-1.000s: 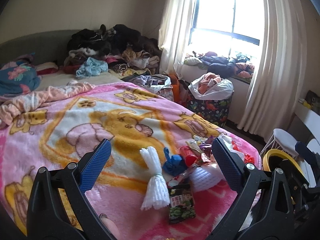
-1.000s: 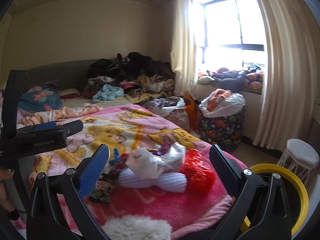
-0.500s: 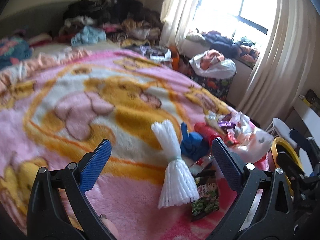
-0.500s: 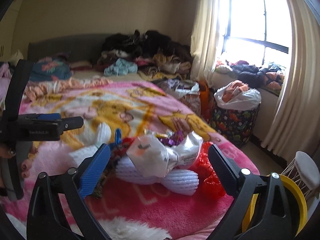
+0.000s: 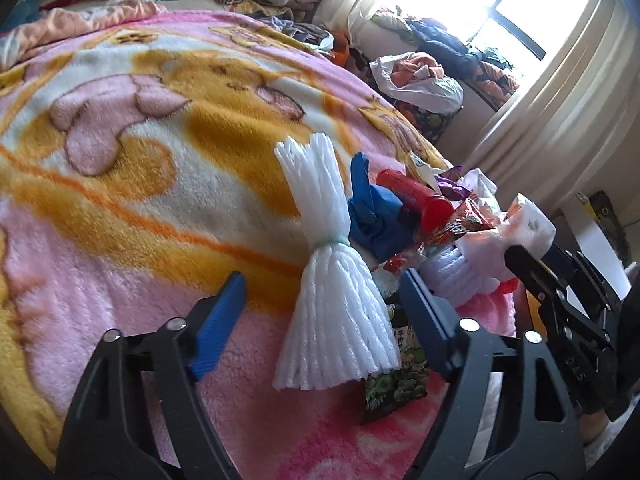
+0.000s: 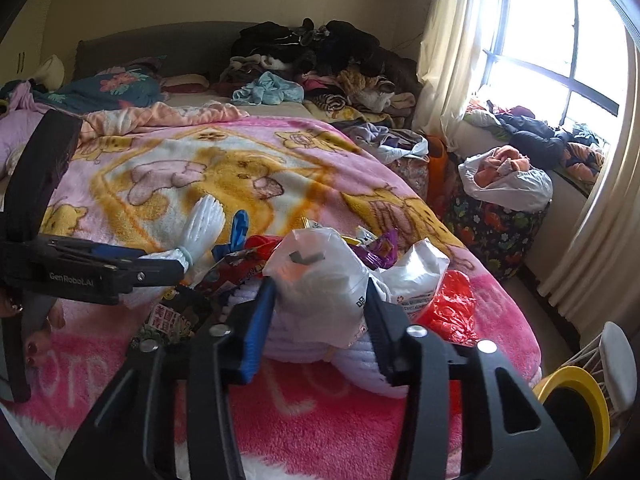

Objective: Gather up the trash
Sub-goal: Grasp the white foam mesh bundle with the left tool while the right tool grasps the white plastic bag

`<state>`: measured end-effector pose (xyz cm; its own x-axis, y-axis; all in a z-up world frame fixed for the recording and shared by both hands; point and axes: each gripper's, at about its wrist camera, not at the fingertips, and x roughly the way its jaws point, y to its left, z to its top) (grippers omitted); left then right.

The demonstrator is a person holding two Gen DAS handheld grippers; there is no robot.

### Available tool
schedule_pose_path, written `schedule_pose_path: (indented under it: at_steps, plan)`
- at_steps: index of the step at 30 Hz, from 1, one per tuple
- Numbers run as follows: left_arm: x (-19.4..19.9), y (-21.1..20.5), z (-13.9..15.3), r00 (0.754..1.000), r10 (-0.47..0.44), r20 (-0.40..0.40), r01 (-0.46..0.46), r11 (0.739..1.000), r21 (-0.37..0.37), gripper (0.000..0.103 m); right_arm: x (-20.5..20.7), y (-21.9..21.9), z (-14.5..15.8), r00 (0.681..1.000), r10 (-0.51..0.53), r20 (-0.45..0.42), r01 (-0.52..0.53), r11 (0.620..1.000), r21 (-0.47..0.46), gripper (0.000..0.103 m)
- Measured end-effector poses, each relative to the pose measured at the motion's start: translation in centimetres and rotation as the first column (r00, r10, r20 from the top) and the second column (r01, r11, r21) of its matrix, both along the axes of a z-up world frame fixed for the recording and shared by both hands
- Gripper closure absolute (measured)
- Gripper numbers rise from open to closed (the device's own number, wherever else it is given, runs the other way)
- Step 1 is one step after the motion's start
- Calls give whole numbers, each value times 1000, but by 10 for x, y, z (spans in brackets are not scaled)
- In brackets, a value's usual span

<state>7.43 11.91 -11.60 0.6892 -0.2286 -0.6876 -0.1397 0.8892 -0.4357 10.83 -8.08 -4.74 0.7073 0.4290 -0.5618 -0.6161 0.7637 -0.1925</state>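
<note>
While lying on the pink blanket [image 5: 120, 240] — white foam net bundle [image 5: 332, 280], long axis near-to-far, between jaws of left gripper [image 5: 320, 308], just closing, not pressing. Right gripper [image 6: 320, 316] — closing too, around white plastic bag [image 6: 320, 276]; contact unclear.

Trash pile [image 6: 320, 264] crowds the blanket's [image 5: 120, 160] edge; left stays bare.

A home bedroom: blanket-covered bed [image 6: 280, 168], clothes heaps [image 6: 320, 64], curtained window [image 6: 560, 40].

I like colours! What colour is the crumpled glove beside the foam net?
Blue glove, clearest in left wrist view.
</note>
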Motion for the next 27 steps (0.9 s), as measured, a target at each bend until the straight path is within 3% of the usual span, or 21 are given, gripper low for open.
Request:
schedule_pose_path:
  at_steps: [2, 4, 6, 16, 27]
  plan:
    - [0, 1, 0, 1000, -4, -1, 4, 1000, -11, 47, 0, -1, 1, 1000, 1, 3, -1, 1000, 12, 71]
    - [-1, 1, 1, 1000, -3, -4, 3, 1000, -14, 69, -1, -4, 4, 1000, 3, 10, -3, 1000, 31, 73]
    - [-2, 3, 3, 1000, 3, 0, -3, 1000, -10, 85, -4, -7, 9, 1000, 4, 24, -5, 998, 60, 74]
    - [-15, -5, 61, 985, -10, 172, -1, 998, 60, 89, -29, -27, 43, 995, -21, 102, 4, 986, 164, 75]
    - [-9, -45, 91, 965, -115, 235, 97, 991, 88, 89, -48, -66, 62, 985, -118, 127, 87, 970, 226, 75]
